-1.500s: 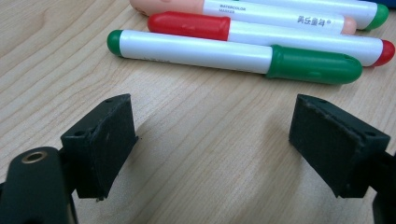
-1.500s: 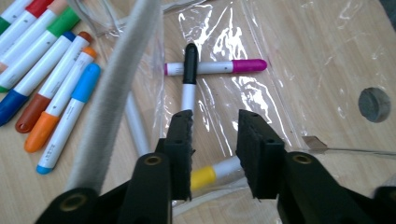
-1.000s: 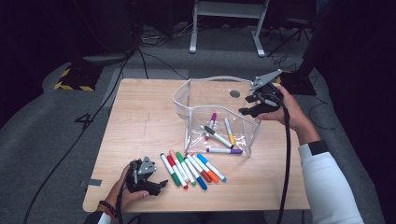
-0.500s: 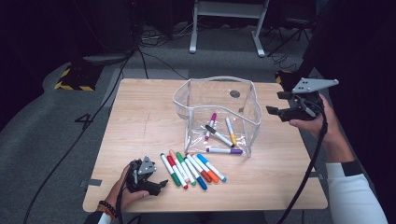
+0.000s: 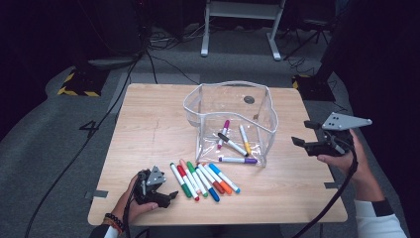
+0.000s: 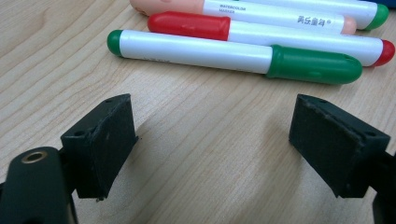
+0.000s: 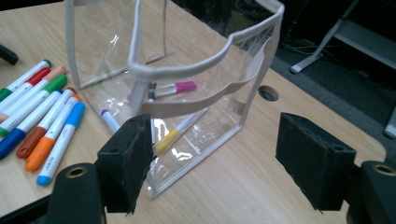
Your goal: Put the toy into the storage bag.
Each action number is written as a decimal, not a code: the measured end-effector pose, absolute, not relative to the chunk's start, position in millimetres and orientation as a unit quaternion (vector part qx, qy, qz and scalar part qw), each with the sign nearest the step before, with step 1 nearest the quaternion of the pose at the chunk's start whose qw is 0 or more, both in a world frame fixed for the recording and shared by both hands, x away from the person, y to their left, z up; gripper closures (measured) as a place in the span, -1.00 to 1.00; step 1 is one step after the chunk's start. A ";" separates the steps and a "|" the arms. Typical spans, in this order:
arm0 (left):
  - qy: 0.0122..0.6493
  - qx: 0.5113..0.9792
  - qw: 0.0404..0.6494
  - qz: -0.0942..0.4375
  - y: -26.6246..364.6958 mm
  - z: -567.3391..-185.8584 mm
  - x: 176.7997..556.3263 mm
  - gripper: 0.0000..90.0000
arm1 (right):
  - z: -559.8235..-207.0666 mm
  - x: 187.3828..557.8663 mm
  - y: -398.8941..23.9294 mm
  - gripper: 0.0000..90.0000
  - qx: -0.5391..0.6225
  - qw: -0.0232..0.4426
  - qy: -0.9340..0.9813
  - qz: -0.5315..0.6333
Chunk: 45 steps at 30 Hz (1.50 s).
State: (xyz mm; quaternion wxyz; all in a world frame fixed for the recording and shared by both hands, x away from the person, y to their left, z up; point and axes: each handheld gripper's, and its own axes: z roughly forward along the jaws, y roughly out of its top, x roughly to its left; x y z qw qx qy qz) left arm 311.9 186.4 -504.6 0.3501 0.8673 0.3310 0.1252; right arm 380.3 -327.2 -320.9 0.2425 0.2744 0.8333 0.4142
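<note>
A clear pouch (image 5: 229,85) stands open on the wooden table (image 5: 148,124); pink, yellow, black and purple markers (image 5: 233,145) lie inside it. Several more markers (image 5: 203,178) lie in a row in front of the pouch. My left gripper (image 5: 167,195) rests on the table left of that row, open; a green marker (image 6: 233,56) and a red marker (image 6: 261,35) lie just beyond its empty jaws (image 6: 212,135). My right gripper (image 5: 303,133) hovers right of the pouch (image 7: 196,70), pointing at it. Its jaws (image 7: 215,154) have just been opening, with nothing between them.
A round cable hole (image 5: 249,99) sits in the table behind the pouch. Cables and a white stand's legs (image 5: 237,29) are on the floor beyond the far edge. Bare wood lies at the table's left half.
My right gripper has drawn away from the pouch's right rim, moving right and toward the near side, past the table's edge. The left gripper and the markers have stayed put.
</note>
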 end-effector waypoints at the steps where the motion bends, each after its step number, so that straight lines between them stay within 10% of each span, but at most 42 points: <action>1: 0.331 0.867 0.350 0.125 186.4 -504.6 311.9 -0.67 | -325.3 377.6 -327.0 -0.41 0.275 0.239 0.833 0.416; 45: 0.331 0.867 0.350 0.125 186.3 -504.7 311.8 -0.67 | -486.1 382.6 -145.2 0.25 0.196 0.134 0.898 0.371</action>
